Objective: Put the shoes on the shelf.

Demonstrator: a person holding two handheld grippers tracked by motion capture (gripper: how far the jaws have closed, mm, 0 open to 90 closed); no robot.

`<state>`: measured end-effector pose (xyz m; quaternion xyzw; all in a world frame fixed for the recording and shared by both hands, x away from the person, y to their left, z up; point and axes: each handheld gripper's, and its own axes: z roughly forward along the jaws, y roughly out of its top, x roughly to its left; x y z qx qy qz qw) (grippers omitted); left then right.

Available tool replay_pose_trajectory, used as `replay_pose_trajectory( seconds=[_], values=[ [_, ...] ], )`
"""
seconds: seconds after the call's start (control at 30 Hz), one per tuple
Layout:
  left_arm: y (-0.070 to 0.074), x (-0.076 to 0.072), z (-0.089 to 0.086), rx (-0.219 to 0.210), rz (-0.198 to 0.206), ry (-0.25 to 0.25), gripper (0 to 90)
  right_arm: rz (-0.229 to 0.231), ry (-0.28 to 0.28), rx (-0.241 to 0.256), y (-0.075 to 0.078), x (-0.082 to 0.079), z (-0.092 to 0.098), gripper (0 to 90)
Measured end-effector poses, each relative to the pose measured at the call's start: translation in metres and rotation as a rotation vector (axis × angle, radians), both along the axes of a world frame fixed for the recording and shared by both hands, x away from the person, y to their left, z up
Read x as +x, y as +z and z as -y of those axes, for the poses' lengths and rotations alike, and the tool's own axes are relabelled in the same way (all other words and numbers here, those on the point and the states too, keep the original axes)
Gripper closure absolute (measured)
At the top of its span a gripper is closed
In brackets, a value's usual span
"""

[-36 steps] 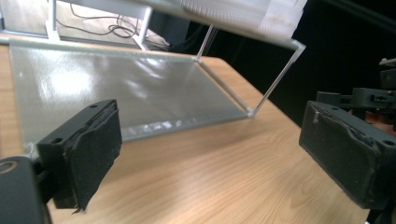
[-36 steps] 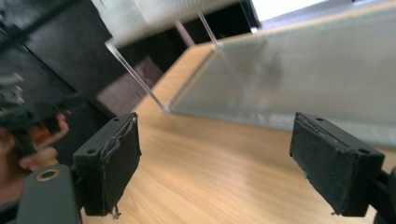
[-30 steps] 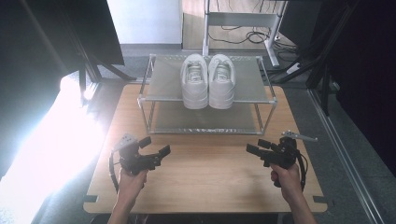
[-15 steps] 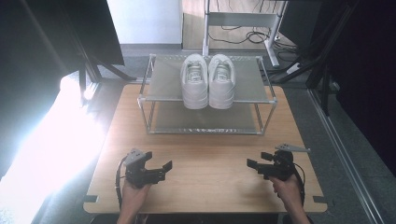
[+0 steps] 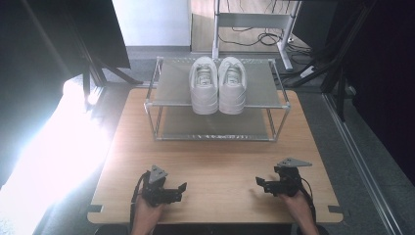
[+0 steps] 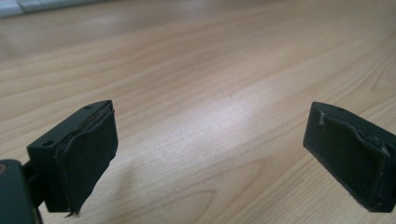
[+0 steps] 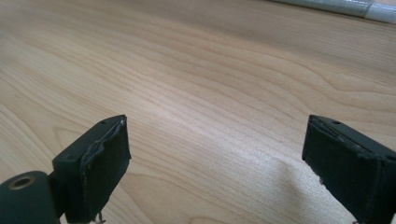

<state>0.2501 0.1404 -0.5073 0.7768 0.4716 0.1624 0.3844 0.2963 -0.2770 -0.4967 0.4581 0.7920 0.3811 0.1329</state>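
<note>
2 white shoes (image 5: 218, 85) on 1 rack (image 5: 166, 88); 2 hand-held grippers (image 5: 183, 188) gape.

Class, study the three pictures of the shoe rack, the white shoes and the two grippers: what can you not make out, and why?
- Shoes, high view: soles, hidden by their uppers; any branding too small.
- Rack lower shelf, high view: its back part is covered by the top shelf.
- Left gripper and right gripper, high view: pads too small to judge.
- Person, high view: cut off by the bottom edge past the forearms.
</note>
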Motion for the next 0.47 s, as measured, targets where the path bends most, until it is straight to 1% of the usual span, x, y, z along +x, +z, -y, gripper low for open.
replay_pose_trajectory(
  seconds=[0.07,0.1,0.17,0.23,0.33,0.37,0.47],
  values=[
    [-0.003,0.000,0.005,0.049,-0.007,-0.010,2.1,0.009,0.008,-0.042,-0.003,-0.001,-0.003,5.9],
    [-0.004,0.000,0.007,0.067,-0.008,-0.013,1.8,0.016,0.017,-0.062,-0.004,-0.001,-0.005,4.4],
    [-0.006,0.000,0.011,0.101,-0.011,-0.019,1.5,0.013,0.031,-0.094,-0.008,-0.001,-0.008,2.5],
    [-0.008,0.000,0.013,0.121,-0.014,-0.023,1.3,0.009,0.049,-0.124,-0.010,-0.002,-0.012,1.6],
    [-0.010,0.000,0.016,0.144,-0.024,-0.030,1.0,0.015,0.061,-0.157,-0.011,-0.002,-0.015,1.0],
    [-0.011,0.000,0.017,0.157,-0.027,-0.036,0.8,0.014,0.065,-0.161,-0.012,-0.003,-0.016,0.9],
    [-0.012,0.001,0.020,0.167,-0.032,-0.042,0.3,0.005,0.069,-0.169,-0.014,-0.002,-0.016,0.7]
  ],
)
